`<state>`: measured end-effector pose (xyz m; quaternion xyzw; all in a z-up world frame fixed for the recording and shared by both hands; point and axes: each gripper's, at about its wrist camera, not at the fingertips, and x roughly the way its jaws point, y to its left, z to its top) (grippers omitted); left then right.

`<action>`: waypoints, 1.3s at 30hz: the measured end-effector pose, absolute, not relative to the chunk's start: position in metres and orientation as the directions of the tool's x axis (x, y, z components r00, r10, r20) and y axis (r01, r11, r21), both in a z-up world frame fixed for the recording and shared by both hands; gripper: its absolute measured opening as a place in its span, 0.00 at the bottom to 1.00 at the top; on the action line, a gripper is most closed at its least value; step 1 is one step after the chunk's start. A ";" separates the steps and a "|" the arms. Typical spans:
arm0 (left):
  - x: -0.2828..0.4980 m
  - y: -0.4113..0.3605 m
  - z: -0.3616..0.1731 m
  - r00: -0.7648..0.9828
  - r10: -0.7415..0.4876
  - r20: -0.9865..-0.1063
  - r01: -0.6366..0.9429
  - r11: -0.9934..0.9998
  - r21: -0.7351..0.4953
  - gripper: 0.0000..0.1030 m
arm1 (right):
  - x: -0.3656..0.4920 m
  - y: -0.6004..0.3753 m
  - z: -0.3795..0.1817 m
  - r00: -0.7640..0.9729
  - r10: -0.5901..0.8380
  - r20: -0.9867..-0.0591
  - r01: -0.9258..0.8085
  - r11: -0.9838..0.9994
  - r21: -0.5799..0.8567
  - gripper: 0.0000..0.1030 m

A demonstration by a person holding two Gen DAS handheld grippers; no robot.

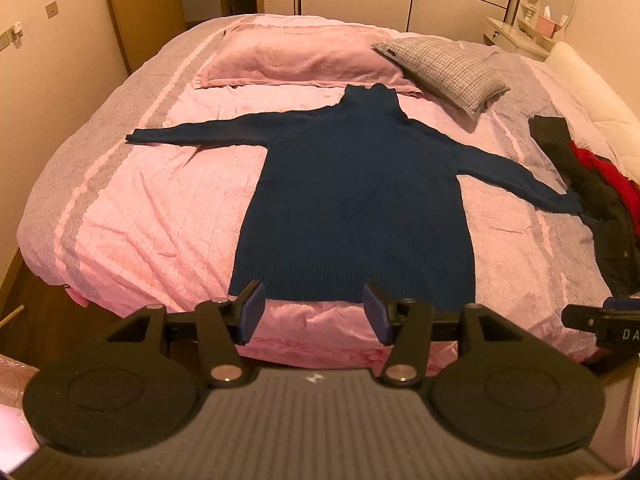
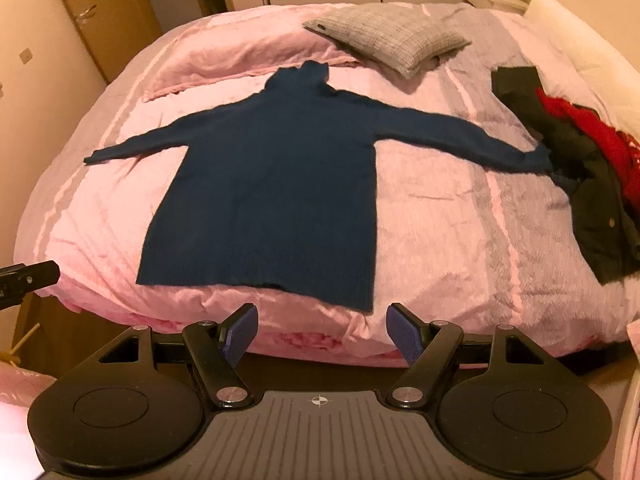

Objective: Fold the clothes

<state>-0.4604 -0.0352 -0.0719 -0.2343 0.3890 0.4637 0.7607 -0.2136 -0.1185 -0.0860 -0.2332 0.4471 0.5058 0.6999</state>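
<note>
On bed [image 1: 140, 216]: sweater [image 1: 356, 200] flat; sleeve touching clothes pile [image 1: 600, 200]; both grippers' fingers apart, empty.

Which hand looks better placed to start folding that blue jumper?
Probably the left. The left tongs hang open right at the hem of the blue jumper, while the right tongs sit open past its hem corner. The difference is slight.

One blue sweater [image 1: 360, 192], two pillows — pink [image 1: 296, 58], grey [image 1: 448, 70] — one clothes heap [image 1: 596, 196], two grippers [image 1: 314, 316] [image 2: 322, 332].
</note>
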 end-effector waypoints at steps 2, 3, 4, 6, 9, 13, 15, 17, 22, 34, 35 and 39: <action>-0.460 -0.035 -0.072 0.265 0.522 -0.811 -0.889 0.459 0.005 0.49 | -0.215 -0.119 -0.085 0.086 0.504 -0.859 -0.922 0.368 0.124 0.72; -0.461 -0.035 -0.072 0.265 0.520 -0.812 -0.889 0.458 0.004 0.49 | -0.216 -0.119 -0.085 0.083 0.506 -0.859 -0.923 0.364 0.125 0.72; -0.461 -0.035 -0.073 0.264 0.518 -0.813 -0.889 0.458 0.003 0.49 | -0.217 -0.119 -0.084 0.081 0.507 -0.858 -0.924 0.360 0.126 0.72; -0.460 -0.036 -0.073 0.265 0.515 -0.815 -0.887 0.462 0.004 0.49 | -0.217 -0.120 -0.084 0.076 0.511 -0.856 -0.926 0.354 0.129 0.72; -0.457 -0.037 -0.074 0.265 0.513 -0.817 -0.884 0.468 0.007 0.49 | -0.217 -0.120 -0.085 0.068 0.514 -0.855 -0.929 0.346 0.134 0.72; -0.455 -0.039 -0.075 0.262 0.517 -0.815 -0.886 0.464 0.009 0.49 | -0.214 -0.120 -0.086 0.056 0.519 -0.853 -0.931 0.336 0.143 0.72; -0.454 -0.039 -0.075 0.260 0.519 -0.814 -0.888 0.460 0.010 0.50 | -0.213 -0.118 -0.086 0.051 0.521 -0.852 -0.932 0.331 0.146 0.72; -0.453 -0.039 -0.075 0.259 0.522 -0.812 -0.890 0.455 0.009 0.50 | -0.211 -0.116 -0.086 0.046 0.523 -0.851 -0.934 0.325 0.149 0.72; -0.449 -0.036 -0.073 0.267 0.538 -0.800 -0.897 0.442 -0.002 0.53 | -0.203 -0.111 -0.083 0.038 0.539 -0.841 -0.938 0.309 0.156 0.72; -0.434 -0.027 -0.069 0.352 0.568 -0.744 -0.898 0.430 -0.096 0.56 | -0.165 -0.114 -0.084 0.044 0.572 -0.819 -0.925 0.332 0.183 0.72; -0.433 -0.024 -0.068 0.357 0.571 -0.739 -0.899 0.426 -0.105 0.56 | -0.161 -0.115 -0.082 0.046 0.585 -0.810 -0.922 0.338 0.192 0.72; -0.432 -0.009 -0.072 0.399 0.557 -0.729 -0.884 0.445 -0.144 0.56 | -0.140 -0.114 -0.090 0.036 0.605 -0.796 -0.887 0.387 0.254 0.72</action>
